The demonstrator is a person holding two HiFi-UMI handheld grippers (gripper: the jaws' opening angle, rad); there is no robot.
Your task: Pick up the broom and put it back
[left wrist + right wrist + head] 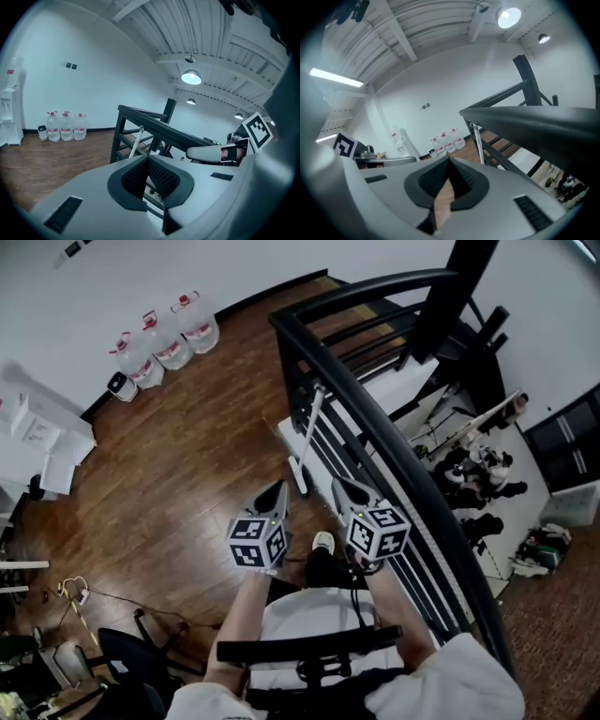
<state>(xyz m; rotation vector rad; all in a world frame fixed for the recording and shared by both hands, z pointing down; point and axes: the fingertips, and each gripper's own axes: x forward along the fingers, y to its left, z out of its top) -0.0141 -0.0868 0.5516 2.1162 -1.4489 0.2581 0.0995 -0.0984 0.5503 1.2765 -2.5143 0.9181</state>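
Pose: left hand-held gripper [279,487] | right hand-held gripper [337,485] | abreast, closed, tilted down

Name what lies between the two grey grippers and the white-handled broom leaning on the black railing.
Only bare brown wooden floor separates the left gripper and right gripper from the broom, shown in the head view.

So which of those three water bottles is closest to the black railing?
The water bottle at the row's right end in the head view, nearest the black railing; the other two stand further left.
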